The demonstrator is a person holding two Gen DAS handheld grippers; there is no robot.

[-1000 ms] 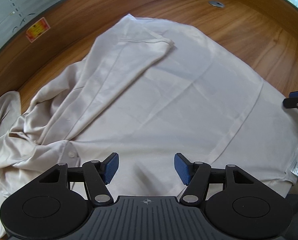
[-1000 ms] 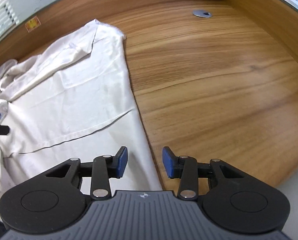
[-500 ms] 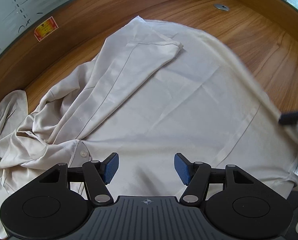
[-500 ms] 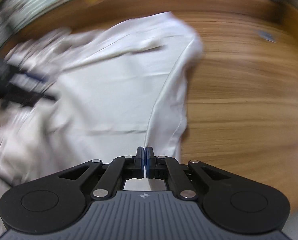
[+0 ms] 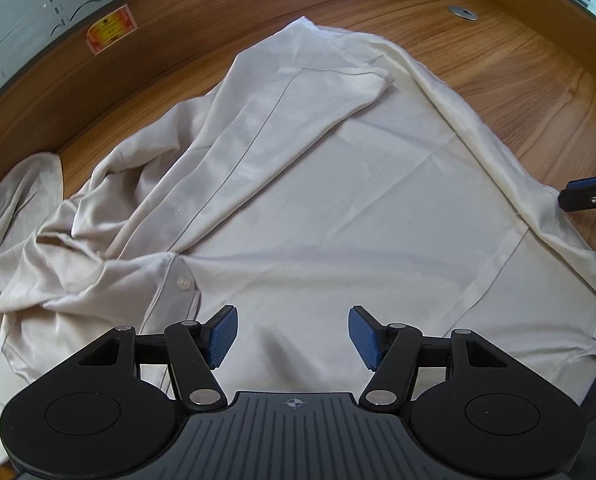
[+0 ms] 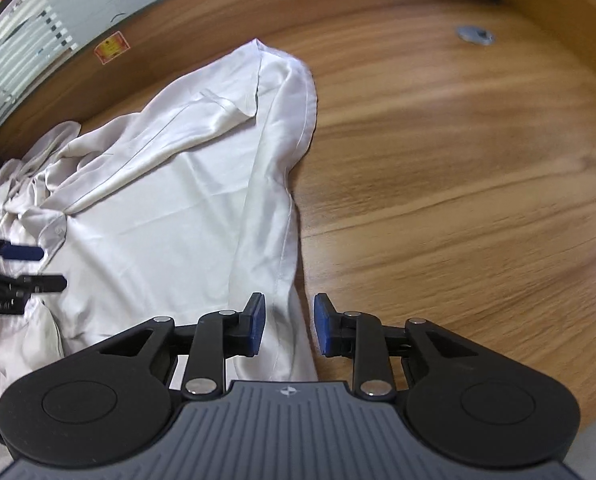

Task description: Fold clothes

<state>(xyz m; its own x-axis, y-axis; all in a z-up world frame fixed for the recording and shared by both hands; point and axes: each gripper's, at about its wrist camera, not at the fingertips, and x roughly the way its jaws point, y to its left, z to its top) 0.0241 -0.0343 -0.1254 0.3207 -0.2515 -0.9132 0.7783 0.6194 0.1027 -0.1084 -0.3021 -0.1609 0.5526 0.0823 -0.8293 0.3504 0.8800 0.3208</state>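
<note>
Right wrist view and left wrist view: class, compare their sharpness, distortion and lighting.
Left wrist view: sharp throughout; the fisheye bows the wooden table edge; soft daylight gives the cream shirt a sheen. Right wrist view: the table grain is streaked with motion blur on the right side, while the right claw stays crisp; the shirt looks paler, almost washed out.

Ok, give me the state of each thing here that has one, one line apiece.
shirt: spread on the table, right edge folded inward, left side bunched.
left gripper: open over the shirt, holding nothing.
right gripper: jaws opening, the shirt's folded edge between them, not pinched.
</note>
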